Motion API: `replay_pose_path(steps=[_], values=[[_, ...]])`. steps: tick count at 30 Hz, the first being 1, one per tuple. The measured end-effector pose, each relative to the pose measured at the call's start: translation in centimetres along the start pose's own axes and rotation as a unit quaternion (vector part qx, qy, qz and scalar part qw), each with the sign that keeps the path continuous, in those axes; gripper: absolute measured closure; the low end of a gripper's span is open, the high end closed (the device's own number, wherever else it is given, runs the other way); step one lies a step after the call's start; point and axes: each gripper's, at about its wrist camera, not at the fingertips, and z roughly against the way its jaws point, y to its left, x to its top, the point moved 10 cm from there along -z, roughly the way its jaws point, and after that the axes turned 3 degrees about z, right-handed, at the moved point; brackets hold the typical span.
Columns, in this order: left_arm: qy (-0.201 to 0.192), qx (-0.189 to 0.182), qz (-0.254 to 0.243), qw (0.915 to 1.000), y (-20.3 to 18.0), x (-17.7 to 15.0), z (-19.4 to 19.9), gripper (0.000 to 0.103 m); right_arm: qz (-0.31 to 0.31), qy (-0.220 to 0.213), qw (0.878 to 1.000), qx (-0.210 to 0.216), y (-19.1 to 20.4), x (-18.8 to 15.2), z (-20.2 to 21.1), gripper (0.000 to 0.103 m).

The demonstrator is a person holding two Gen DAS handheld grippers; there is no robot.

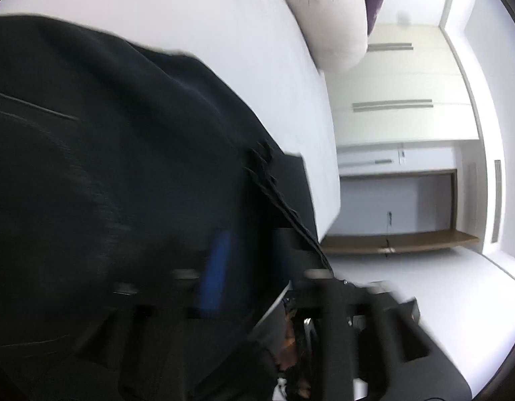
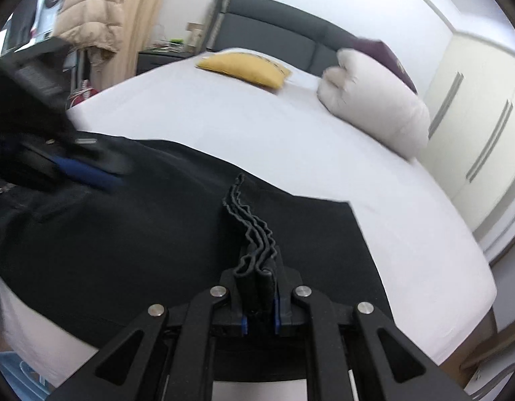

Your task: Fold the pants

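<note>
The black pants (image 2: 177,234) lie spread across the lower half of the right wrist view, on the white bed (image 2: 257,127). They look soft and limp, light enough to drag, so edges and gathered layers seem the best holds. The right tool (image 2: 259,287) is clenched on a bunched, wavy stack of fabric edges at lower centre. The left tool (image 2: 90,167), blurred at the left, stands released over the cloth. A white pillow (image 2: 374,107) sits upper right.
</note>
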Motion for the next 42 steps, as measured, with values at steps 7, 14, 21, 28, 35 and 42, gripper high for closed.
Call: replay_pose_path(steps=[7, 14, 21, 28, 35, 42], values=[[0.018, -0.001, 0.014, 0.9997, -0.5, 0.4, -1.6, 0.011, 0.032, -0.019, 0.999, 0.024, 4.9, 2.2, 1.7, 0.092], [0.023, 0.034, 0.006, 0.9991, 0.3, 1.7, -1.2, 0.085, 0.070, -0.035, 0.996, 0.037, 8.1, 3.1, 3.0, 0.092], [0.031, 0.087, -0.065, 0.9936, -0.2, 2.4, 0.5, 0.095, 0.105, -0.038, 0.992, 0.052, 11.4, 3.2, 3.7, 0.092], [0.026, 0.119, -0.076, 0.9897, 1.1, 2.3, 0.9, 0.095, 0.135, -0.024, 0.988, 0.066, 14.0, 2.9, 2.6, 0.091], [0.026, 0.144, -0.078, 0.9861, 3.9, 2.2, 0.2, 0.095, 0.149, -0.002, 0.985, 0.084, 15.9, 2.1, 1.1, 0.090], [0.012, 0.161, -0.092, 0.9826, 5.2, 2.3, 2.5, 0.093, 0.094, 0.022, 0.987, 0.126, 14.7, 2.0, 0.2, 0.046]])
